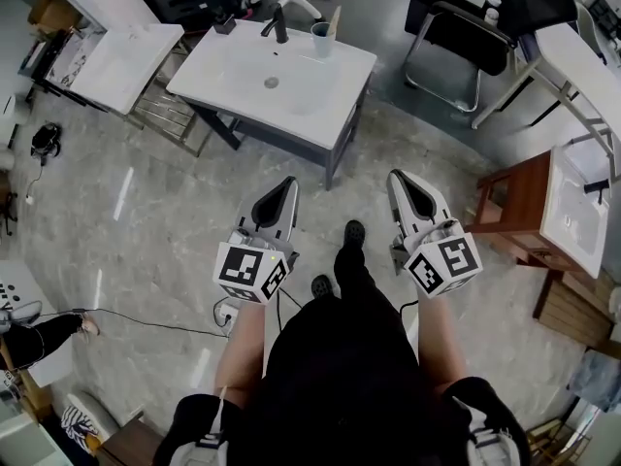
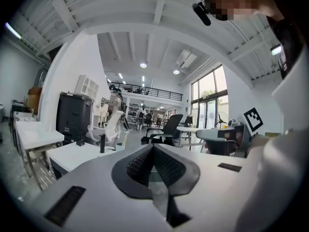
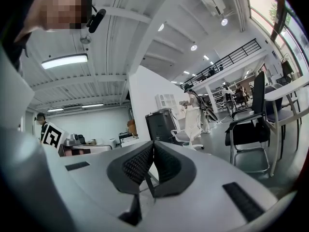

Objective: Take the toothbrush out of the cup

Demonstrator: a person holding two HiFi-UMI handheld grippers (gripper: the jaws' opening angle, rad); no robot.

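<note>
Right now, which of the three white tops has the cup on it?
The middle top, the one with the black tap: the cup stands at its far right corner. The left top and the right top show no cup.

From where I stand, the sink [image 1: 233,66] at twelve o'clock looks like smooth, glossy white ceramic, with a matt black tap [image 1: 279,22] and a translucent bluish plastic cup [image 1: 321,39]. The floor [image 1: 146,212] is polished grey stone. At three o'clock is a reddish wooden stand [image 1: 509,207]. At one o'clock is a chair [image 1: 464,25] on shiny metal tubing. The left gripper [image 1: 287,184] and right gripper [image 1: 399,178] have matt pale-grey plastic shells and black ribbed pads [image 2: 140,166]
</note>
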